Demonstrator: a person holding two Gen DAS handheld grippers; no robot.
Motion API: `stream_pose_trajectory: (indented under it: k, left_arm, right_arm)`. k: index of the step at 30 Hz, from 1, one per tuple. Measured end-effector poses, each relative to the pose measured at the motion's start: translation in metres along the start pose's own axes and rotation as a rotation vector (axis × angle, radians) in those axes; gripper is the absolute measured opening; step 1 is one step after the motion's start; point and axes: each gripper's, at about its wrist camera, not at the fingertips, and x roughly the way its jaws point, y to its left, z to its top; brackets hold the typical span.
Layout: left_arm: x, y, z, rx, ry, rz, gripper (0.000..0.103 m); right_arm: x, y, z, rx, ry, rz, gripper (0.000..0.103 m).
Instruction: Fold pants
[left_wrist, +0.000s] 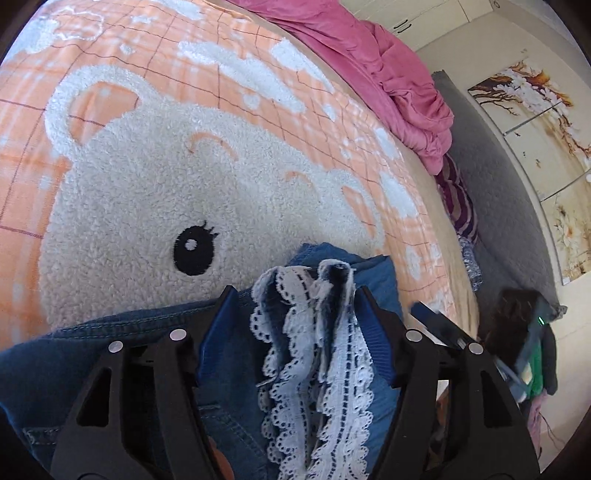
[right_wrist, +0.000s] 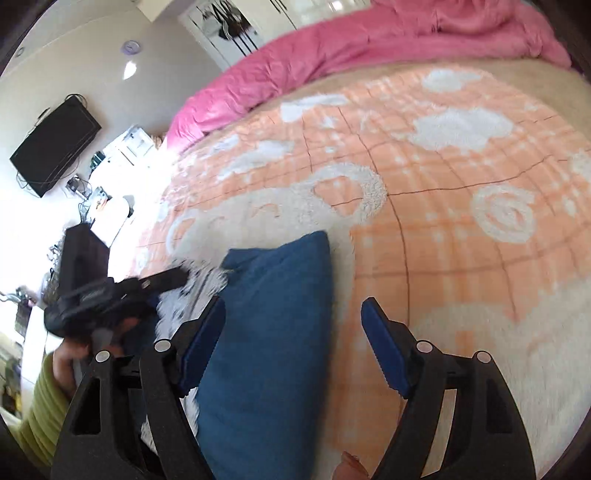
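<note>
In the left wrist view, the left gripper (left_wrist: 295, 295) points down at the pants (left_wrist: 236, 373), which are dark blue denim with white lace trim (left_wrist: 314, 354) at the leg ends. The pants lie on a bed, on a fleece blanket (left_wrist: 155, 177) that is peach with a big cream bear face and a black embroidered eye. The lace ends stand bunched up between the two blue pads (left_wrist: 373, 332). The jaws are parted and I see a gap between the left pad and the cloth; on the right side the cloth is very near the pad, but it does not look pressed, so the gripper is released. A pink duvet (left_wrist: 388, 81) is heaped at the far edge of the bed. On the wall at the right hangs a flower picture (left_wrist: 535, 140). A part of the other gripper shows at the right edge of the bed, blurred.

In the right wrist view, the right gripper (right_wrist: 293, 308) is wide apart and grasps nothing. A folded blue part of the pants (right_wrist: 273, 332) lies on the blanket (right_wrist: 461, 229) below it, near the left pad and partly under it; the right pad hangs over bare blanket. This view is blurred. At the left, the left gripper (right_wrist: 173, 278) is over the lace end of the pants, with a hand (right_wrist: 68, 363) in a yellow-green sleeve (right_wrist: 40, 410) behind it. The pink duvet (right_wrist: 332, 51) lies along the far side of the bed, and a black television (right_wrist: 55, 144) hangs on the wall.
</note>
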Motion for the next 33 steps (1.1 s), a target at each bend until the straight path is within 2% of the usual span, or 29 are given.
stream_pose_trajectory:
  k: [2, 4, 5, 6, 7, 8, 10, 11, 13, 14, 17, 19, 20, 23, 24, 25, 29, 31, 33]
  left_arm:
    - [0.003, -0.003, 0.002, 0.010, 0.017, -0.026, 0.050]
    - [0.005, -0.007, 0.003, 0.025, 0.028, -0.047, 0.027]
    - [0.006, -0.009, 0.003, 0.035, 0.030, -0.044, 0.023]
    - [0.007, -0.010, 0.004, 0.043, 0.027, -0.041, 0.020]
    - [0.007, -0.011, 0.004, 0.044, 0.028, -0.042, 0.017]
    - [0.007, -0.012, 0.004, 0.045, 0.027, -0.046, 0.016]
    - [0.002, -0.016, 0.005, 0.065, 0.017, -0.034, 0.014]
    - [-0.001, -0.021, 0.006, 0.088, 0.005, -0.029, 0.014]
    - [-0.007, -0.029, 0.006, 0.127, -0.019, -0.014, 0.014]
    - [-0.006, -0.031, 0.006, 0.145, -0.022, 0.017, 0.014]
    - [0.008, -0.026, 0.003, 0.140, 0.005, 0.110, 0.015]
    - [0.015, -0.018, 0.002, 0.125, 0.026, 0.172, 0.023]
    - [0.016, -0.015, 0.002, 0.115, 0.024, 0.177, 0.023]
    - [0.011, -0.014, 0.003, 0.107, 0.010, 0.179, 0.028]
    - [0.007, -0.016, 0.002, 0.113, -0.004, 0.193, 0.031]
    - [0.003, -0.016, 0.001, 0.122, -0.017, 0.206, 0.034]
    - [-0.015, -0.025, -0.007, 0.158, -0.082, 0.243, 0.036]
    - [-0.026, -0.031, -0.011, 0.190, -0.132, 0.292, 0.038]
    - [-0.035, -0.036, -0.013, 0.200, -0.161, 0.314, 0.043]
  right_arm:
    - [0.018, -0.004, 0.011, 0.006, 0.037, 0.003, 0.075]
    - [0.027, -0.006, 0.009, 0.023, 0.061, 0.017, 0.075]
    - [0.029, -0.007, 0.008, 0.029, 0.071, 0.028, 0.074]
    - [0.033, -0.007, 0.009, 0.025, 0.077, 0.044, 0.061]
    - [0.035, -0.005, 0.009, 0.011, 0.095, 0.086, 0.030]
    - [0.032, -0.002, 0.006, 0.004, 0.099, 0.113, 0.020]
    - [0.020, 0.004, 0.003, -0.033, 0.048, 0.112, 0.011]
    - [0.012, 0.005, 0.003, -0.043, 0.006, 0.110, 0.011]
    - [0.002, 0.003, 0.006, -0.042, -0.046, 0.095, 0.011]
    - [0.005, 0.004, 0.009, -0.049, -0.050, 0.080, 0.011]
    - [0.032, 0.019, 0.009, -0.145, -0.006, -0.048, 0.012]
    - [0.048, 0.026, 0.004, -0.217, 0.010, -0.149, 0.025]
    - [0.050, 0.027, 0.002, -0.233, 0.004, -0.172, 0.026]
    - [0.044, 0.026, -0.001, -0.234, -0.021, -0.187, 0.035]
    - [0.039, 0.025, -0.002, -0.228, -0.034, -0.194, 0.045]
    - [0.031, 0.025, -0.003, -0.219, -0.051, -0.181, 0.051]
    - [0.001, 0.023, -0.010, -0.194, -0.101, -0.170, 0.060]
    - [-0.013, 0.023, -0.017, -0.190, -0.115, -0.161, 0.065]
    - [-0.027, 0.024, -0.026, -0.189, -0.129, -0.156, 0.066]
